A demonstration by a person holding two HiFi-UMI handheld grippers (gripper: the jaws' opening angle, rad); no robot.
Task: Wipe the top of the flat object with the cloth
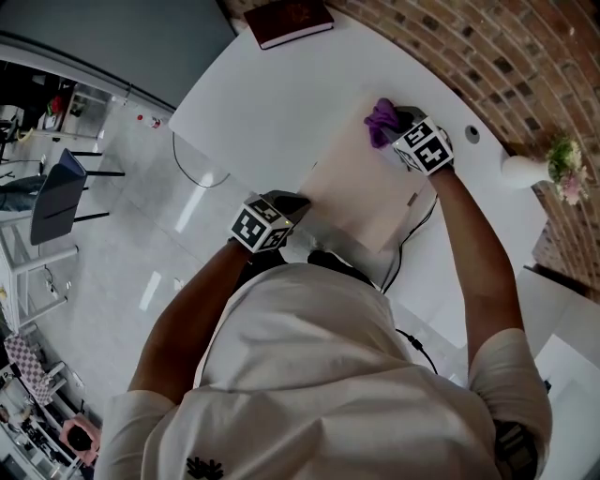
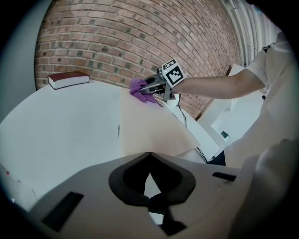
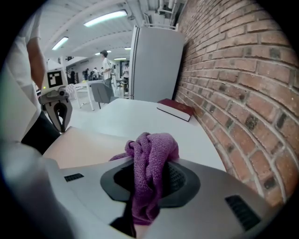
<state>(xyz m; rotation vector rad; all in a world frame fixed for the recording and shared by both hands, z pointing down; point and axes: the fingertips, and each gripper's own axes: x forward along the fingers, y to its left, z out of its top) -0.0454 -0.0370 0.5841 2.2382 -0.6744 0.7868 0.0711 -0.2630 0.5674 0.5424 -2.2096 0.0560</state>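
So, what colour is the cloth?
Purple. The cloth shows best in the right gripper view.

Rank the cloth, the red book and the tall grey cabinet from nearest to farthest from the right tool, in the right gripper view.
1. Purple cloth, clamped in the right tool itself.
2. Red book, ahead on the white table, beside the brick wall.
3. Grey cabinet, behind the table's far end.

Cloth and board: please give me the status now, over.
Right gripper shut on purple cloth, at far corner of board. Left gripper shut at its near corner. Board top bare; book far off, clear.
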